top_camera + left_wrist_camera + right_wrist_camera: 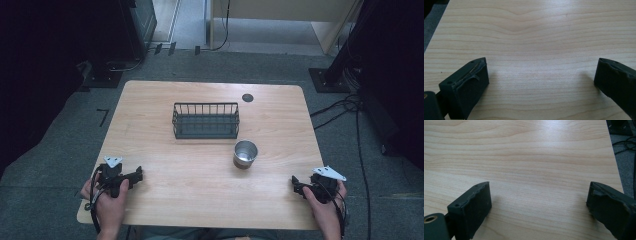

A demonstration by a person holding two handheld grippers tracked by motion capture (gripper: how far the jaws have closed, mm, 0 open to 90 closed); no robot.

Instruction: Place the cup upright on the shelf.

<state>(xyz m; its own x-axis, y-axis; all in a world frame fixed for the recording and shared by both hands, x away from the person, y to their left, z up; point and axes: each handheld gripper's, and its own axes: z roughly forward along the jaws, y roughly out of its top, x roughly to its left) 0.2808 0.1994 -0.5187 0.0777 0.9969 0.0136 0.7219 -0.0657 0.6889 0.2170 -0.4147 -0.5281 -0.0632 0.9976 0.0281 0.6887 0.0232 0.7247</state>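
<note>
Wood-grain table (165, 165); shiny metal cup (245, 153); wire basket (206, 120).

The table (200, 200) was pale wood with wavy brown grain lines, and a small dark round cap (247, 97) sat in its top. The wire basket (205, 120) was dark grey, the cup (245, 153) shiny silver metal. Both grippers' jaws were matte black.

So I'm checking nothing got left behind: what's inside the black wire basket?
The black wire basket looks empty from the high view: its dark floor shows through the open top with nothing on it. The strip behind its near wall is partly screened by the bars.
</note>
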